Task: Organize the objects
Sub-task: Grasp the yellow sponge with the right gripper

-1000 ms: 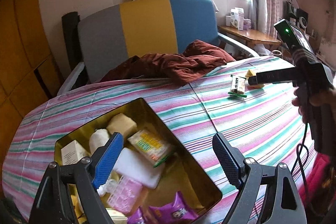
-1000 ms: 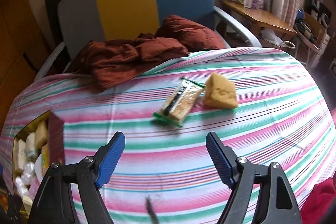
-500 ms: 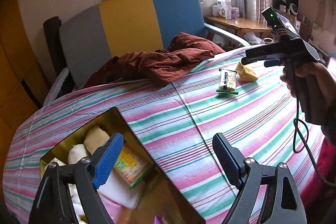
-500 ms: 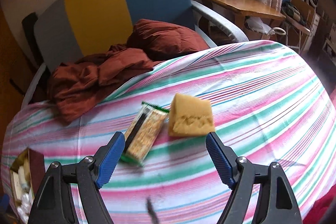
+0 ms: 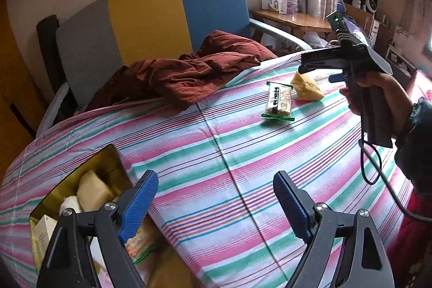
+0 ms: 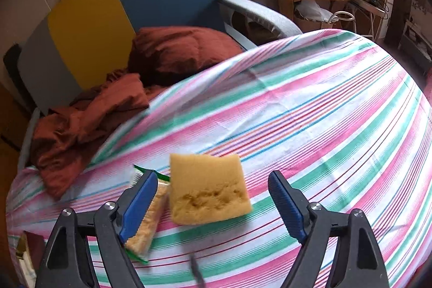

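Right wrist view: right gripper (image 6: 213, 207), jaws opening and empty, has closed in on the sponge (image 6: 208, 190) at 12 o'clock, ready to grab; left gripper (image 5: 216, 204) wide, empty.

Your right gripper (image 6: 213, 196) is opening over the striped cloth (image 6: 310, 112), the yellow sponge (image 6: 208, 188) between its blue pads (neither touching it). A snack packet (image 6: 147, 226) lies just beside the sponge, partly behind the left pad.
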Demonstrator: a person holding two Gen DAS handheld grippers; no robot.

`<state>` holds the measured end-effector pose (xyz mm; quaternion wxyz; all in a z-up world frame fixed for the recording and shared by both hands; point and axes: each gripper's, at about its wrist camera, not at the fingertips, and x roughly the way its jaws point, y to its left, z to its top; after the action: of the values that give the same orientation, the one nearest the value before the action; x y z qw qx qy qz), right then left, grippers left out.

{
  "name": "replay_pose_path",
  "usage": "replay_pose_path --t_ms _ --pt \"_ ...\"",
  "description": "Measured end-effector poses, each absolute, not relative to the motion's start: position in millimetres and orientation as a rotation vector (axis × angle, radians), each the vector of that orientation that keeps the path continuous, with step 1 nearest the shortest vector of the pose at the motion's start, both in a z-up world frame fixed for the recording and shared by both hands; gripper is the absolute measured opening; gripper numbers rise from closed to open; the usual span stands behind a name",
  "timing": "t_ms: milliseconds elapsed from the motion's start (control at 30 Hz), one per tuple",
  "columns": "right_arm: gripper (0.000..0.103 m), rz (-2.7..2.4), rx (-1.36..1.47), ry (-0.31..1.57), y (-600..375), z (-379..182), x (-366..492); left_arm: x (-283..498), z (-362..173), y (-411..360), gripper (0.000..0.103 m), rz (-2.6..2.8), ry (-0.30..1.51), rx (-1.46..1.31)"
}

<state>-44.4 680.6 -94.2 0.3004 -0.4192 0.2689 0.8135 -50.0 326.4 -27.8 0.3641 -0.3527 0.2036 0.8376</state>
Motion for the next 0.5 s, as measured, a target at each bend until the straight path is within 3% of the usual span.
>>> replay_pose_path --t_ms 167,267,500 --pt "0.085 2.154 -1.199 0.67 679.0 -112.7 -53.9 -54.3 -29.0 343.5 0.087 2.13 0.519 -0.922" --pt "0.066 2.176 -1.228 0.709 679.6 -114.5 -53.7 -56.8 -30.4 354.8 0.087 2.119 0.522 -0.927" --pt "0.065 2.142 -1.171 0.702 685.2 -87.9 -37.8 -61.5 -33.5 391.3 0.088 2.093 0.574 -0.918"
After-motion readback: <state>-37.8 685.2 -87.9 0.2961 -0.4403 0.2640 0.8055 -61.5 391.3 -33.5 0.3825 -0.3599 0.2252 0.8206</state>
